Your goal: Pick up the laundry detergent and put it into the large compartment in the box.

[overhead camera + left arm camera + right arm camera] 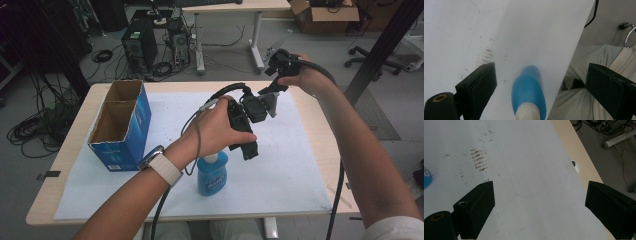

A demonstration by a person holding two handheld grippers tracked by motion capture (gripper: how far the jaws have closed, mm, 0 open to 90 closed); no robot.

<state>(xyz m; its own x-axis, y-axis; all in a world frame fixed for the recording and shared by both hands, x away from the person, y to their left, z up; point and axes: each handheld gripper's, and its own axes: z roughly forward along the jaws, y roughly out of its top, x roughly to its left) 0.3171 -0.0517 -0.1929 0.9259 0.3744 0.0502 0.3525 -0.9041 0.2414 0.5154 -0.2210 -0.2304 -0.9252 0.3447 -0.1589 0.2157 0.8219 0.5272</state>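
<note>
bottle (pixel 212 174): blue w/ white cap, upright on the white sheet (pixel 280 170) near the 6 o'clock edge of the table (pixel 320 145). In the left gripper view we look down on it, body (pixel 529 92) between the jaws but still below them.
left gripper (pixel 250 149): we hold it just above the bottle, at about its 1 o'clock, jaws spread wide, nothing between the pads yet.
right gripper (pixel 272 85): up over the table's 1 o'clock part, well apart from the bottle; jaws wide apart, empty, bare sheet under them in its own view.
box (pixel 120 125): blue carton, open top, two empty cells, at 9 o'clock; bottle is near its 4 o'clock corner, not touching.
risk 1, tip-over: bottle looks tall & narrow. If we come down off-centre, one pad prob. hits the cap first and knocks it toward the 6 o'clock edge, maybe off the table.
risk 2, slip: smooth rounded plastic; a grip on the cap or neck could squirt out or swing.
risk 3, cable: left cable hangs right beside the bottle, could snag it as we lift.
risk 4, box: a carry toward 9 o'clock could clip the carton's rim.
</note>
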